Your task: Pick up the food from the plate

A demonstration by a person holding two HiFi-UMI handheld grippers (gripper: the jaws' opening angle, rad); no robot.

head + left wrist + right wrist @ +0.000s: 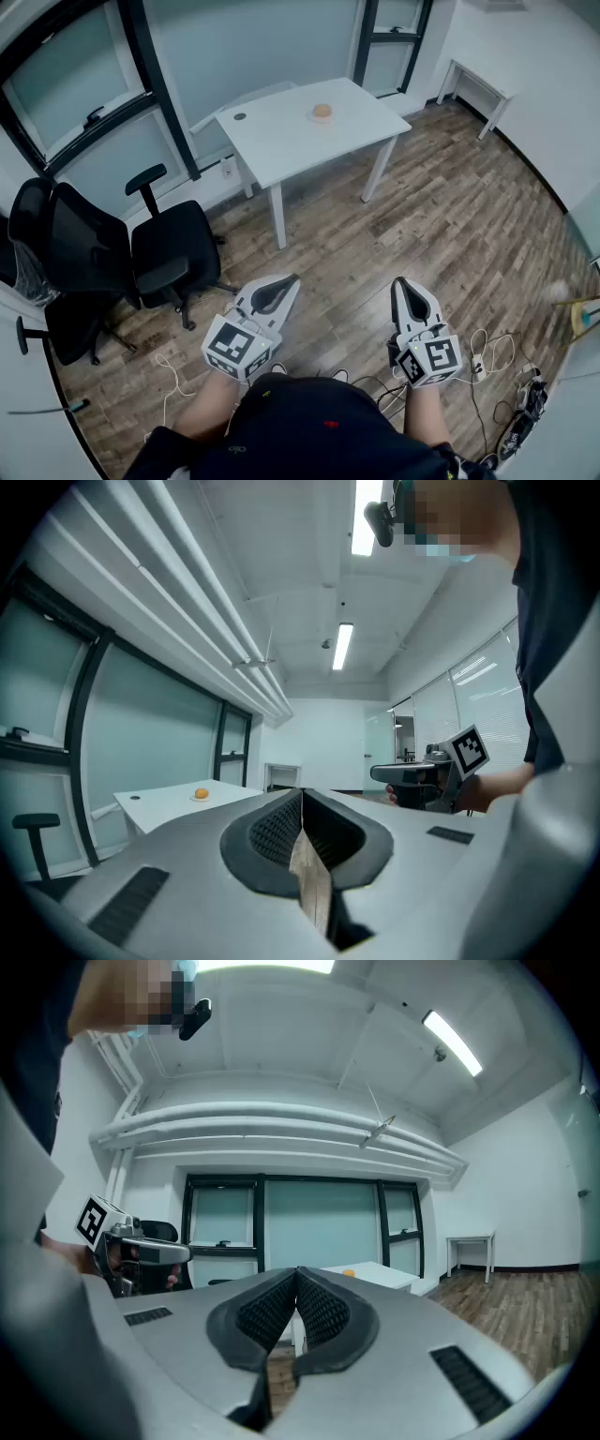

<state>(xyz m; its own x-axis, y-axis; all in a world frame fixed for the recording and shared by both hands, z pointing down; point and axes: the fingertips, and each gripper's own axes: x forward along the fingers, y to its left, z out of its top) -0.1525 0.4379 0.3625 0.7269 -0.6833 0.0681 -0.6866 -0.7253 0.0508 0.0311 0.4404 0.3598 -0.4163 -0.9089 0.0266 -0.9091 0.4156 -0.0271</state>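
On the far table (281, 136), the food (322, 112) is too small for you to tell what it is, and its plate (322, 120) hardly stands out from the white top. The black chairs (66, 262) on the left and the blurred yellow thing (574, 302) on the right are cut off by the head view's edges. Your forearms (211, 408) run off its near edge.
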